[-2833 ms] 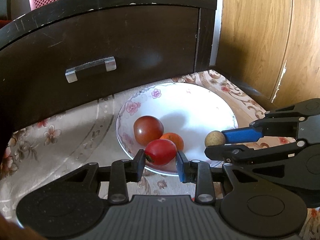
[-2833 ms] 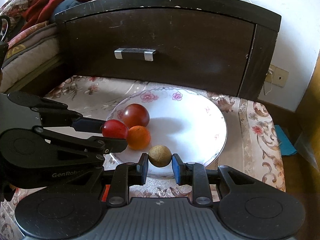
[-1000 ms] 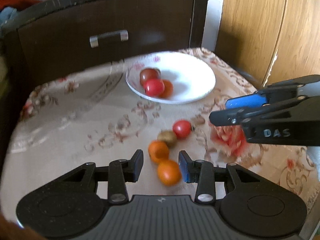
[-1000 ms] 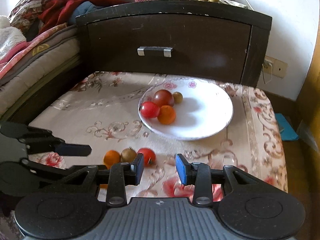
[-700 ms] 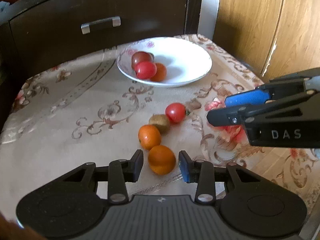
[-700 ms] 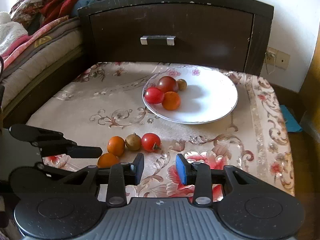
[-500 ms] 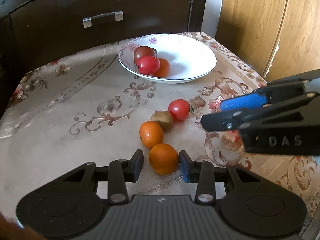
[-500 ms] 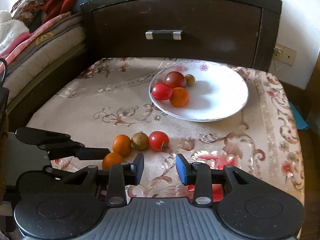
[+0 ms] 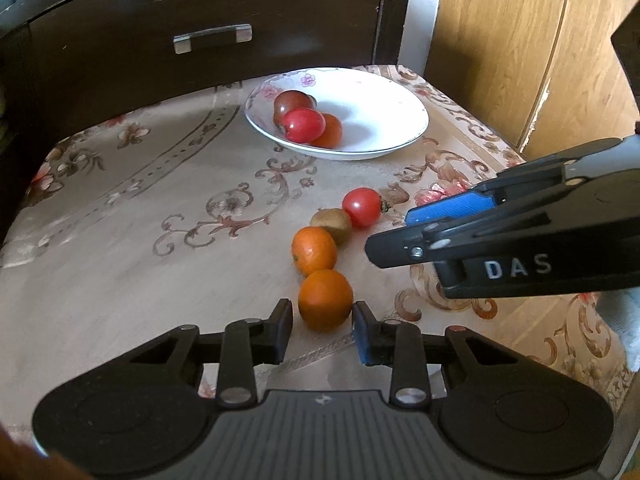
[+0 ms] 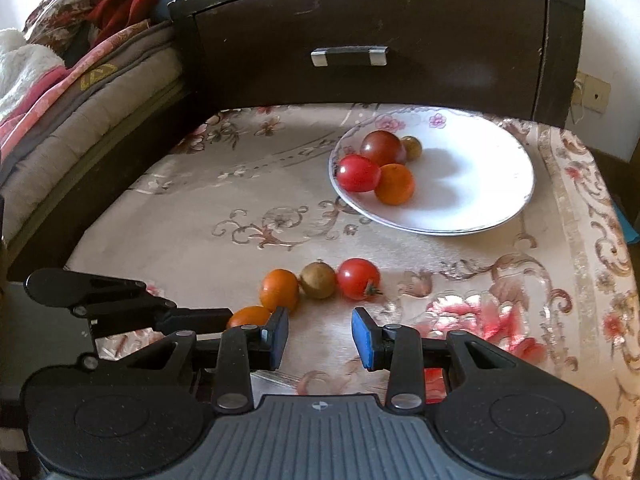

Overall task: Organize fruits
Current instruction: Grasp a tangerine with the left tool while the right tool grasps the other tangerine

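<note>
right claw [image 9: 394, 236] reads "das", wide; left claw [image 9: 322, 326] wide around orange [image 9: 325, 299].

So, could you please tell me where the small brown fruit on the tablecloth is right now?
In the left wrist view the brown fruit lies mid-row on the tablecloth, touching the red tomato on its right and an orange on its left, nearer the camera than the plate.

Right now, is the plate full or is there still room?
Still room. The white plate holds four fruits bunched at one side; the rest of it is bare.
</note>
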The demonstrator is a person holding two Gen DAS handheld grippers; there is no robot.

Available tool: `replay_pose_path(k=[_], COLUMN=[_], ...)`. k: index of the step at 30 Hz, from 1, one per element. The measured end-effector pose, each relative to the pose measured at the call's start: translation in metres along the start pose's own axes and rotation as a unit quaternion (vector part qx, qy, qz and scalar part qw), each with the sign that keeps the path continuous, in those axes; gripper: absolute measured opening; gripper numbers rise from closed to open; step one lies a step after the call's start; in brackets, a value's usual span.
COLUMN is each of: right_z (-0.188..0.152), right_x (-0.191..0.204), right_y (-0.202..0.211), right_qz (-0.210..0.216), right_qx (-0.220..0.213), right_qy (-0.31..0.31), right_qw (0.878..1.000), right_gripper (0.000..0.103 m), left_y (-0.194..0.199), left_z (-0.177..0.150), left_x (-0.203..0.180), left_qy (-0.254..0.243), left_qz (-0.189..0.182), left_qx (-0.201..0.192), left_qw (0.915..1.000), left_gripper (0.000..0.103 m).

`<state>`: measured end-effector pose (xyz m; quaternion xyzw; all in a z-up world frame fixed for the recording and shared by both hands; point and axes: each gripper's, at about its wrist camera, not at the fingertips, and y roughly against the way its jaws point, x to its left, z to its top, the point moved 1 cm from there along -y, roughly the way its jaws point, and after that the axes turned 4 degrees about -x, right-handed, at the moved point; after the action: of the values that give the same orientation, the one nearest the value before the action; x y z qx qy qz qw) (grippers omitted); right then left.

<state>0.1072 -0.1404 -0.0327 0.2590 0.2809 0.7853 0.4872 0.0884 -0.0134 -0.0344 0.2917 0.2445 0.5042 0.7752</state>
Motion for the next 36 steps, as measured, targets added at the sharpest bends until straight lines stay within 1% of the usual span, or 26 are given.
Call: replay_pose_path(k=[6, 12, 14, 17, 19, 24, 28, 32, 36], right_z=[0.004, 0.009, 0.012, 0.012, 0.012, 0.009, 0.003, -0.005, -0.015], right_x=[0.017, 0.024, 0.026, 0.026, 0.025, 0.018, 0.009, -0.002, -0.010], right_y=[-0.014, -0.029, -0.033, -0.038, -0.036, -0.023, -0.007, 0.011, 0.019], right_qz=[0.013, -0.002, -0.013, -0.027, -0.024, -0.026, -0.032, -0.050, -0.068], right_qx=[0.007, 0.012, 0.016, 0.023, 0.025, 0.022, 0.021, 0.022, 0.026], right_qy=[-0.018, -0.039, -0.042, -0.038, -0.040, -0.044, -0.047, -0.040, -0.029], right_qw=[1.000, 0.999, 0.999, 0.999, 0.999, 0.998, 0.998, 0.998, 0.997], right_gripper=[0.030, 0.030, 0.030, 0.024, 0.017, 0.016, 0.016, 0.016, 0.016], left_y=[0.001, -0.003, -0.004, -0.005, -0.005, -0.006, -0.005, -0.004, -0.005], left_z=[-0.003, -0.005, -0.004, -0.004, -0.004, -0.004, -0.004, -0.004, -0.006], left_x=[0.003, 0.002, 0.003, 0.003, 0.002, -0.005, -0.007, -0.008, -0.012], left_qy=[0.005, 0.004, 0.008, 0.007, 0.007, -0.010, -0.009, -0.011, -0.014], left_qz=[-0.003, -0.005, -0.007, -0.008, -0.011, -0.018, -0.027, -0.027, -0.032], left_qx=[0.002, 0.002, 0.000, 0.000, 0.000, -0.001, -0.006, -0.009, -0.010], left_qw=[1.0000, 1.0000, 0.9999, 0.9999, 0.9999, 0.9998, 0.9996, 0.9995, 0.9993], left_gripper=[0.040, 0.040, 0.040, 0.040, 0.040, 0.040, 0.040, 0.040, 0.040])
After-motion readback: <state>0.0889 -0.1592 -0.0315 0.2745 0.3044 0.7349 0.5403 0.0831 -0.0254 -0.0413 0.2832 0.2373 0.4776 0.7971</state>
